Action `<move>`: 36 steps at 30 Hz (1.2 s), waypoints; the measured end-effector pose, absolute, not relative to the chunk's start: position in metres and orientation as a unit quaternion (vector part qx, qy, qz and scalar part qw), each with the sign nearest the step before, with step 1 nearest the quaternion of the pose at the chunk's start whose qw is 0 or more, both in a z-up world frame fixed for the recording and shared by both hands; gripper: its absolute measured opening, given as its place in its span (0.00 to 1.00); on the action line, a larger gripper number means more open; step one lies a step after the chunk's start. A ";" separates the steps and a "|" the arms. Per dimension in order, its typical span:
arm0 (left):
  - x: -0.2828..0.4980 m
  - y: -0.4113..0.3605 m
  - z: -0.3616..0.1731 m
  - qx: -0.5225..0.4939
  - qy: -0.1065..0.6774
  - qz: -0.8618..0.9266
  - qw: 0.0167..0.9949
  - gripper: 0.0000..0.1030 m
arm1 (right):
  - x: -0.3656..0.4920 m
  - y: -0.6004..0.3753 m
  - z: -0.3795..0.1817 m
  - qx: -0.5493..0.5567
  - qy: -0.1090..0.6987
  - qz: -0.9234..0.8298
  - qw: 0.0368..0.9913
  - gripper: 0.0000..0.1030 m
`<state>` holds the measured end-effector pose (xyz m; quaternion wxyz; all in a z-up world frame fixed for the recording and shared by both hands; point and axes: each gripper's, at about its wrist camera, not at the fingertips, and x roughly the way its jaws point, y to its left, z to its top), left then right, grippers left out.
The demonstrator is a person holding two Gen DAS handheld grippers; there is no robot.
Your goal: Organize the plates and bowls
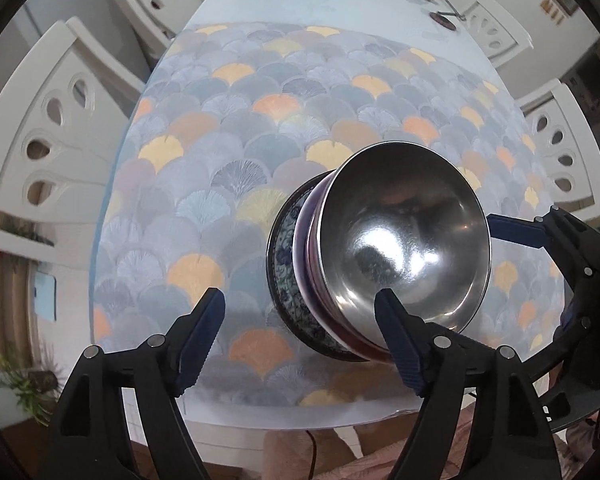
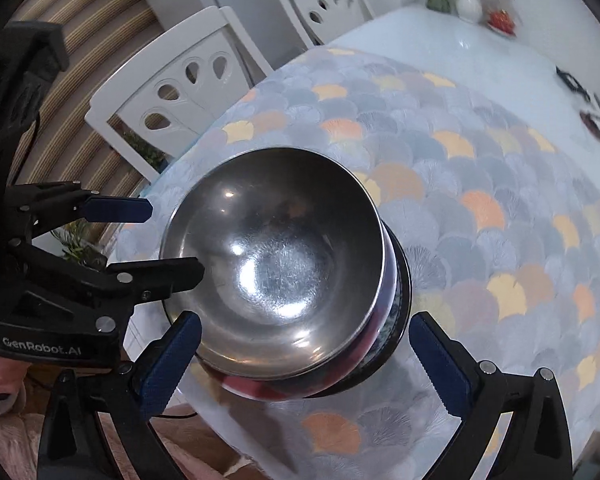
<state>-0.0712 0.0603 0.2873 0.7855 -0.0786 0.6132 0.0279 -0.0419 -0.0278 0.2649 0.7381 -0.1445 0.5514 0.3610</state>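
Stacked dishes on the tabletop, seen from your two wrist cameras. A steel bowl sits uppermost, nested in a red bowl, which rests on a blue-patterned plate; the stack stands on a fan-patterned cloth near the tabletop's near edge.

Left wrist view: your left gripper has its jaws apart and holds nothing. Its right finger overlaps the stack's rim at 6 o'clock; whether it touches cannot be told. Its left finger stands clear over bare cloth. Your right gripper enters at 3 o'clock of the bowl.

Right wrist view: your right gripper has its jaws spread wide and empty, one finger on either side of the stack at about 7 and 4 o'clock, neither pressing on it. Your left gripper reaches in at 9 o'clock, one finger across the steel rim. White chairs stand along the tabletop's far side.
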 end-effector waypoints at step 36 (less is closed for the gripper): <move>-0.074 0.057 0.267 -0.081 0.621 0.072 0.776 0.79 | -0.041 -0.054 0.268 -0.103 0.529 0.341 0.770 1.00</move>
